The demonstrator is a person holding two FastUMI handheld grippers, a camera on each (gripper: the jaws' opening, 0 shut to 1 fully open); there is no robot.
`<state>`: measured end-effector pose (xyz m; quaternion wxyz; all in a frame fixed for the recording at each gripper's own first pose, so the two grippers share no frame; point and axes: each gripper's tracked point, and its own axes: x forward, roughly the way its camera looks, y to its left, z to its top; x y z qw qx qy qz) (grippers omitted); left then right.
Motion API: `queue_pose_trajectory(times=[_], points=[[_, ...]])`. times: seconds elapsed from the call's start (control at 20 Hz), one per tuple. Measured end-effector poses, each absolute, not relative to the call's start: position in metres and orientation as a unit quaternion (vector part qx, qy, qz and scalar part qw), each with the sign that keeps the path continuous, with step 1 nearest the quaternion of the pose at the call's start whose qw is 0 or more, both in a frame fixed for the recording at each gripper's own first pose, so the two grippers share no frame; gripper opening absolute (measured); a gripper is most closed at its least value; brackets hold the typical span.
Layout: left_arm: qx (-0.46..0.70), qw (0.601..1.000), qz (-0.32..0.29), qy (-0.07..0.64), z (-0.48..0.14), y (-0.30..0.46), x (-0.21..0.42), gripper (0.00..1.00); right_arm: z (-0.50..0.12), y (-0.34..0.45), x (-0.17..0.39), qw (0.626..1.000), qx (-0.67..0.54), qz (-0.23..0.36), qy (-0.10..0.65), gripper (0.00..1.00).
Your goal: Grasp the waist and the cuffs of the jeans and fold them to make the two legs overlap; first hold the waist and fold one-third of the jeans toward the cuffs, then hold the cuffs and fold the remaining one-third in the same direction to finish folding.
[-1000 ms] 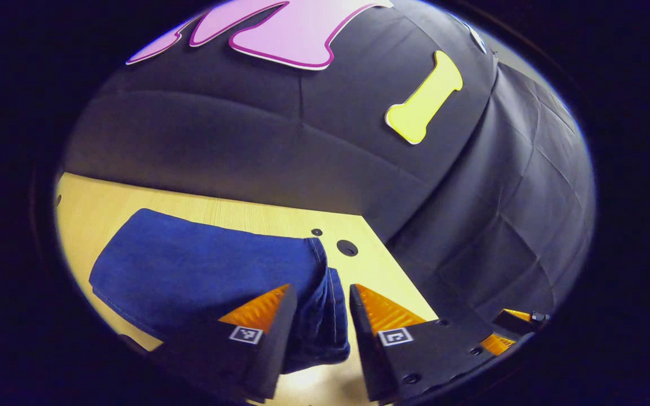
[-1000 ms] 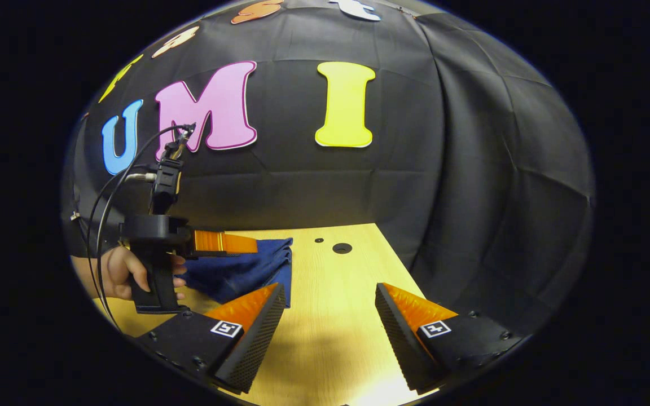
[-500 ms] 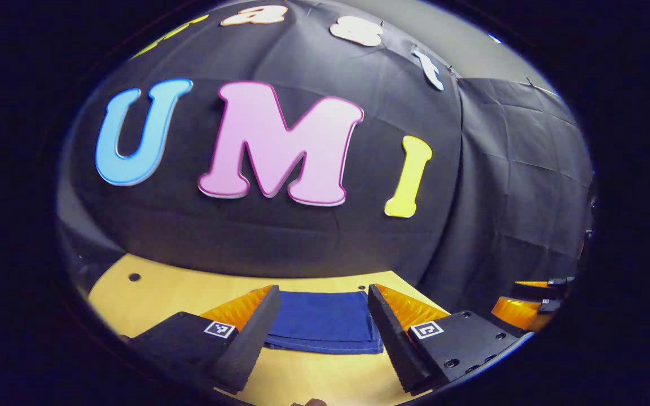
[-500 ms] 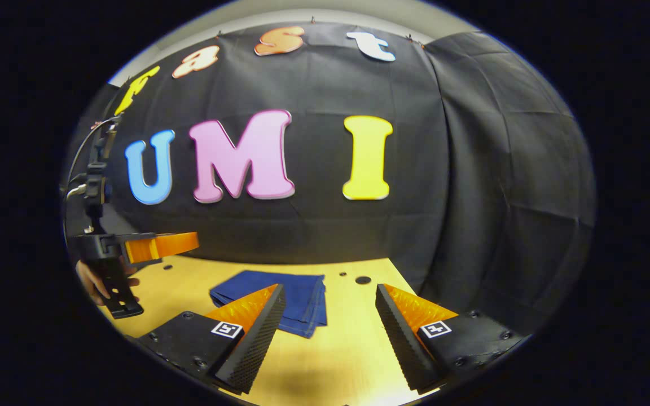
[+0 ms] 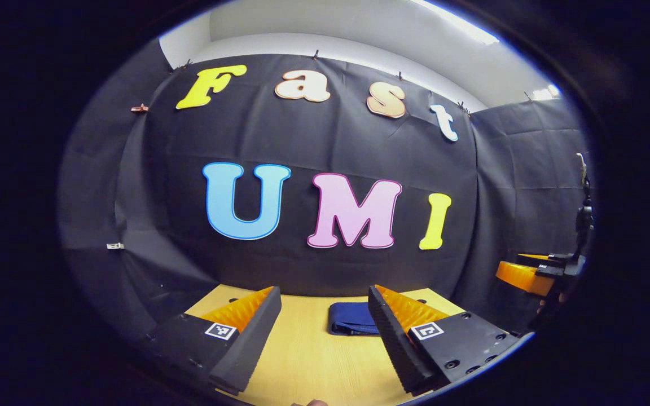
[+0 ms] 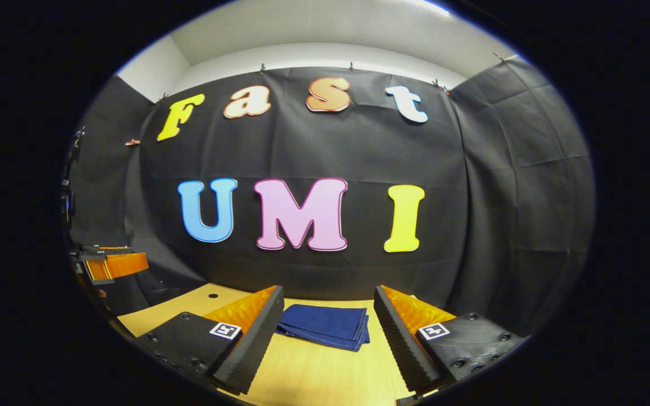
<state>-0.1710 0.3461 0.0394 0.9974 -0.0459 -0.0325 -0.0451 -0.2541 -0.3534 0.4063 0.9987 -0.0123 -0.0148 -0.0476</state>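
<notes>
Lying as a compact, flat blue bundle near the far edge of the worktop, the jeans are resting with nothing touching them. In the right gripper view the layered edges are showing at the bundle's right end, and the same bundle is appearing in the left gripper view as a low, dark blue slab.

A second ago the left tool was sitting right over the denim, fingers either side of its stacked edge; half a second ago both tools were already pulling back, and now the jeans are looking small and well apart from each. Both cameras are tilting up too, taking in much more of the booth's cloth wall and ceiling. Judging by the tidy stack and the retreat, the last third is probably folded over and the task is likely finishing.

The bundle's long axis is running across the worktop, roughly parallel to the back wall, with the fold ends pointing left and right; which end holds the waist or cuffs is not possible to tell.

The left tool is standing wide open, holding nothing. The right tool is likewise spread wide and empty. Each is also showing at the edge of the other's view, the right tool hovering off to the side and the left tool likewise.
</notes>
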Motion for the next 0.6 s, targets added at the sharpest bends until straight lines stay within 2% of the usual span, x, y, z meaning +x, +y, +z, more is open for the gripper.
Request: queue_pose_trajectory(times=[0.25,0.3,0.6], points=[[-0.041,0.999,-0.018,-0.016,0.024,0.369,-0.190,0.96,0.402,-0.315,-0.269,1.000,-0.014,-0.022,-0.012,1.00],[-0.040,0.999,-0.017,-0.012,0.024,0.371,-0.191,0.96,0.402,-0.310,-0.270,1.000,-0.014,-0.017,-0.011,0.98],[-0.047,0.999,-0.024,-0.009,0.023,0.372,-0.197,0.96,0.406,-0.303,-0.279,1.000,-0.015,-0.017,-0.019,0.98]])
